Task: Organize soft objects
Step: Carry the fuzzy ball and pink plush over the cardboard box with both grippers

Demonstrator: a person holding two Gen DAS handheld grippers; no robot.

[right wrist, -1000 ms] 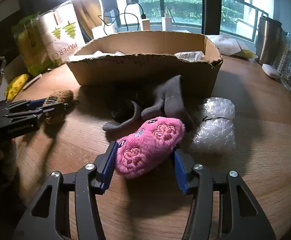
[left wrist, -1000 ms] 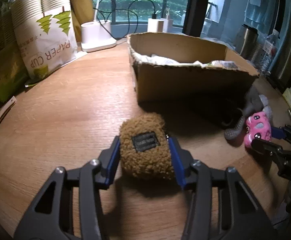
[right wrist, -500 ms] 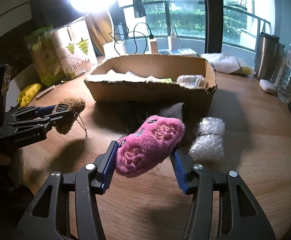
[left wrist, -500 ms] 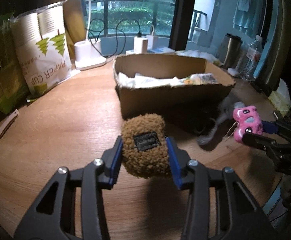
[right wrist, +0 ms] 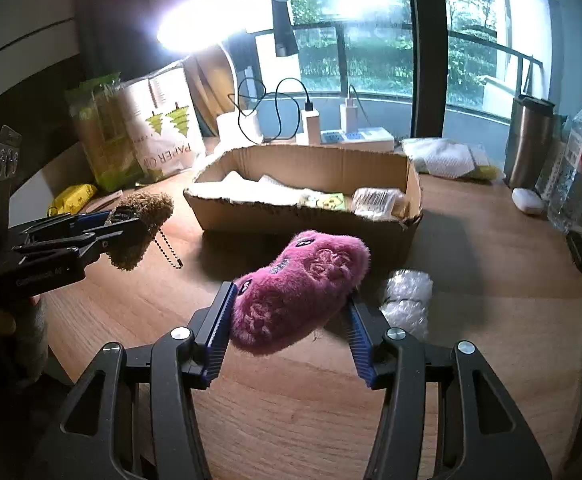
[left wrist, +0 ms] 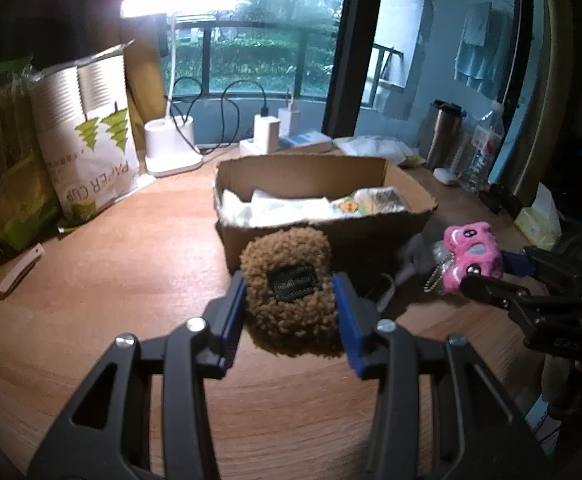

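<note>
My left gripper (left wrist: 289, 316) is shut on a brown fuzzy plush (left wrist: 287, 280) with a dark label, held above the wooden table in front of the cardboard box (left wrist: 323, 224). It also shows in the right wrist view (right wrist: 139, 224) with a bead chain hanging. My right gripper (right wrist: 289, 320) is shut on a pink plush (right wrist: 299, 280), lifted off the table before the box (right wrist: 307, 216). The pink plush appears at the right of the left wrist view (left wrist: 471, 252). The box holds white packets.
A grey sock (left wrist: 411, 256) lies by the box. A bubble-wrap bundle (right wrist: 407, 296) sits on the table right of the pink plush. A paper cup bag (left wrist: 91, 140), a lit lamp (left wrist: 175, 0), chargers and a steel flask (right wrist: 531, 140) stand behind.
Both grippers have risen with their plush toys, which were resting on the table a second ago. The box interior now shows more from above.
</note>
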